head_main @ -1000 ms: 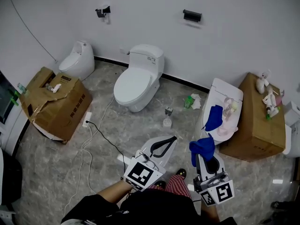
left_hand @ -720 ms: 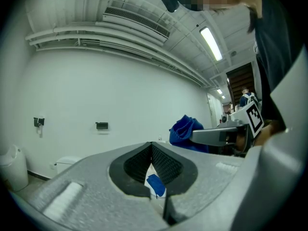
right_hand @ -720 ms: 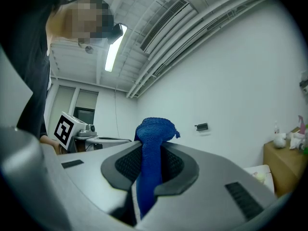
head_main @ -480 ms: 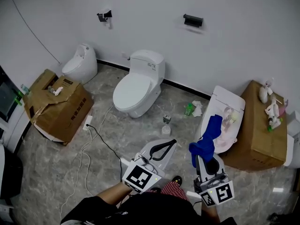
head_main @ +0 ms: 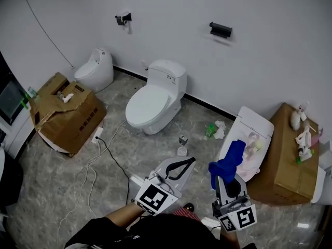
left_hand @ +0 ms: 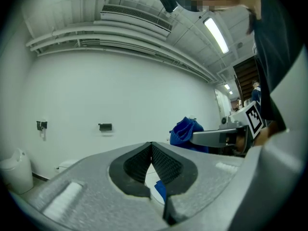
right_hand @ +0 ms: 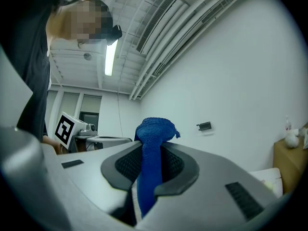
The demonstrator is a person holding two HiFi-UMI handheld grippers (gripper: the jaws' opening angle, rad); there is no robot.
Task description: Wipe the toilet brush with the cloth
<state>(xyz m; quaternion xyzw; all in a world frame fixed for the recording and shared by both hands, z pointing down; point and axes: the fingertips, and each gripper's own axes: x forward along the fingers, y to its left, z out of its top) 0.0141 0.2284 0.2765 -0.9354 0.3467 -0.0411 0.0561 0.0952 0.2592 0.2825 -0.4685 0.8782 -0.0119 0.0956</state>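
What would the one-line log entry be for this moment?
left tongs: shut, empty | right tongs: shut on blue cloth | toilet: ahead, lid down | wiping: not started

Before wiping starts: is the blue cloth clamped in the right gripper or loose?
Clamped: the right gripper is shut on the blue knitted cloth, which bunches above its jaws.

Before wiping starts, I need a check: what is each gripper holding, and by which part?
Right gripper: blue knitted cloth, pinched at a bunched fold. Left gripper: shut, holding nothing.
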